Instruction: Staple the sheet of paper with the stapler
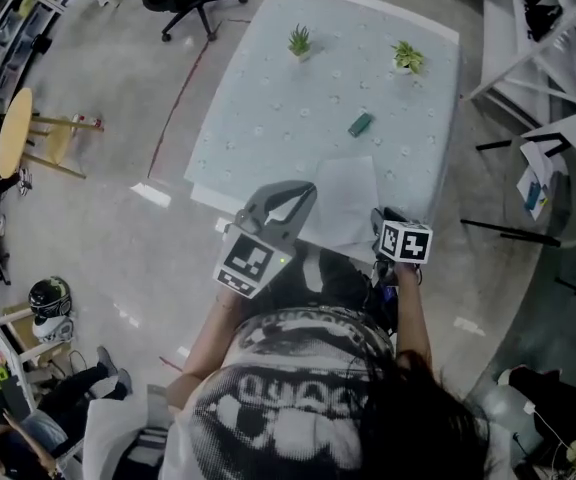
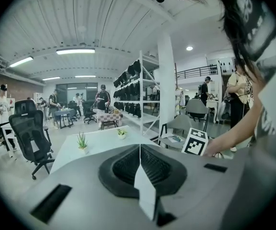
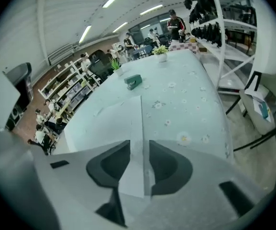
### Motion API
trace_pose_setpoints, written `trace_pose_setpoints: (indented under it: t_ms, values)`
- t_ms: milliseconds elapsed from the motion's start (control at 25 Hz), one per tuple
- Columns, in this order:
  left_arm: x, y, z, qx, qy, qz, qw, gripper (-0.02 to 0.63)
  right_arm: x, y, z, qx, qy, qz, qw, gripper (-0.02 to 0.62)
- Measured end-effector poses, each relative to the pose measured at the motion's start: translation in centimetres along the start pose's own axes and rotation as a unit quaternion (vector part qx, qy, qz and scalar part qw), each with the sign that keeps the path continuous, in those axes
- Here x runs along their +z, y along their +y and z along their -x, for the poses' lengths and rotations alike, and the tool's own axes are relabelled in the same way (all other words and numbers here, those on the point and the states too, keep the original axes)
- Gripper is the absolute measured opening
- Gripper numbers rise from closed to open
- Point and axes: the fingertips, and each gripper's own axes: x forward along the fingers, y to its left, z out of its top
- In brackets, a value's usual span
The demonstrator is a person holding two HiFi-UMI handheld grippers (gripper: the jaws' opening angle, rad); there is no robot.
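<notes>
Head view: a surface covered by a pale flowered cloth is seen from above, with the person's arms reaching toward its near edge. A sheet of paper lies at that near edge, partly on the cloth and partly hanging over it. The stapler, a small green one, is set further in on the surface, well apart from the sheet and from both grippers. Two small potted plants are placed near the far edge, one beside the other with a gap between them.

The left gripper is held at the sheet's left side, its marker cube turned up to the camera. In the left gripper view its jaws are clenched together on the sheet of paper, which is seen edge-on as a thin line between the dark pads.

The right gripper is held at the sheet's right side. In the right gripper view its jaws are parted, with a gap between the pads. The sheet passes through that gap, against one pad but not squeezed by both. Beyond the jaws, the sheet runs out flat over the cloth toward the stapler.
</notes>
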Motion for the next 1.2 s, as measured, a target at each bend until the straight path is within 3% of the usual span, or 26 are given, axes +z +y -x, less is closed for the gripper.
trace_pose_setpoints:
  t_ms: [160, 240, 280, 440, 600, 680, 720, 760, 880, 1200]
  values:
    - [0.0, 2.2, 0.4, -0.018, -0.007, -0.007, 0.9998, 0.005, 0.4, 1.9, -0.4, -0.023, 0.0, -0.016, 1.0, 0.185]
    - [-0.2, 3.2, 0.5, -0.029, -0.007, -0.01, 0.9995, 0.005, 0.3, 2.2, -0.8, -0.055, 0.012, -0.005, 0.998, 0.259]
    - [-0.3, 3.7, 0.5, -0.035, -0.007, -0.011, 0.9993, 0.005, 0.2, 2.1, -1.0, -0.075, 0.015, 0.003, 0.997, 0.261]
    - [-0.8, 5.3, 0.7, -0.056, -0.011, -0.014, 0.9983, 0.005, 0.0, 1.7, -1.2, -0.14, 0.014, 0.029, 0.99, 0.204]
    - [-1.2, 6.9, 1.0, -0.07, -0.015, -0.018, 0.9973, 0.005, 0.1, 2.2, -1.2, -0.164, 0.012, 0.01, 0.986, 0.18]
    - [-1.3, 7.5, 1.1, -0.077, -0.017, -0.019, 0.9967, 0.005, 0.1, 2.4, -1.3, -0.175, 0.005, -0.015, 0.985, 0.122]
    - [-1.3, 7.8, 1.2, -0.08, -0.018, -0.02, 0.9964, 0.005, 0.1, 2.6, -1.4, -0.177, -0.002, -0.033, 0.984, 0.033]
    - [-1.3, 8.1, 1.2, -0.083, -0.019, -0.021, 0.9961, 0.005, 0.2, 2.8, -1.6, -0.175, -0.009, -0.054, 0.983, 0.008]
    - [-1.6, 8.9, 1.3, -0.092, -0.019, -0.022, 0.9953, 0.005, 0.3, 3.7, -2.2, -0.159, -0.022, -0.109, 0.981, 0.006]
    - [-2.6, 10.4, 1.6, -0.107, -0.019, -0.022, 0.9938, 0.005, 0.9, 4.7, -2.1, -0.146, -0.069, -0.179, 0.971, 0.008]
